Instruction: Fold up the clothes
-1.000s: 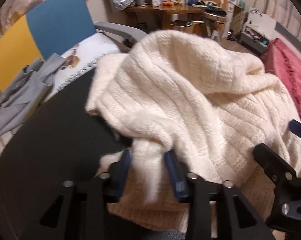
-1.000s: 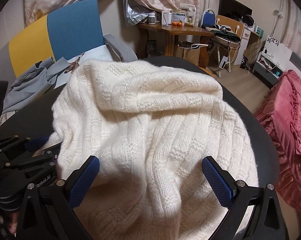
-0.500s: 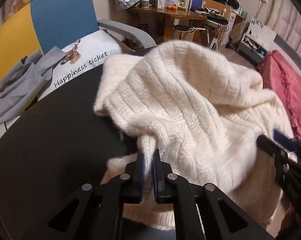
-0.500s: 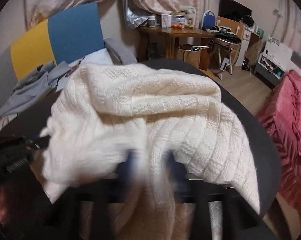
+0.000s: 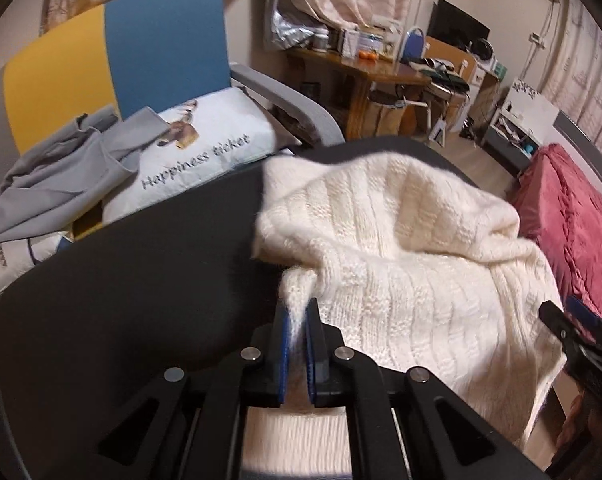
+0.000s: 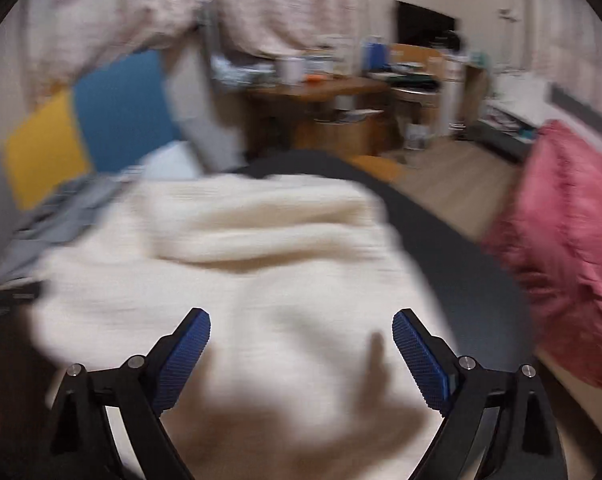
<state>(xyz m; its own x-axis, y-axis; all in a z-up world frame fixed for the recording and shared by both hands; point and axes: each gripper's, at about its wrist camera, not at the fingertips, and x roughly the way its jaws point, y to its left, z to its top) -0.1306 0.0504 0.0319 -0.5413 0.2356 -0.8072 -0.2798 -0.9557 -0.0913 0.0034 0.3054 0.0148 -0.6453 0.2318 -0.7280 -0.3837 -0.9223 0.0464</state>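
While the cream knit sweater (image 5: 413, 264) is lying bunched on the dark round table (image 5: 133, 272), toward its right half, its ribs are running roughly from the near edge toward the far rim; its long axis is hard to judge in this heap. Pinching a fold at the sweater's near left edge, the left gripper (image 5: 296, 334) is clamping it tight. Jaws opening wide and gripping nothing, the right gripper (image 6: 301, 356) is hovering over the sweater's near right side. Spreading looks underway; next, a second corner needs catching.

the sweater (image 5: 413, 264) lies on the table (image 5: 141, 288), chair (image 5: 157, 48) behind-left, blanket (image 5: 581, 216) to the right.
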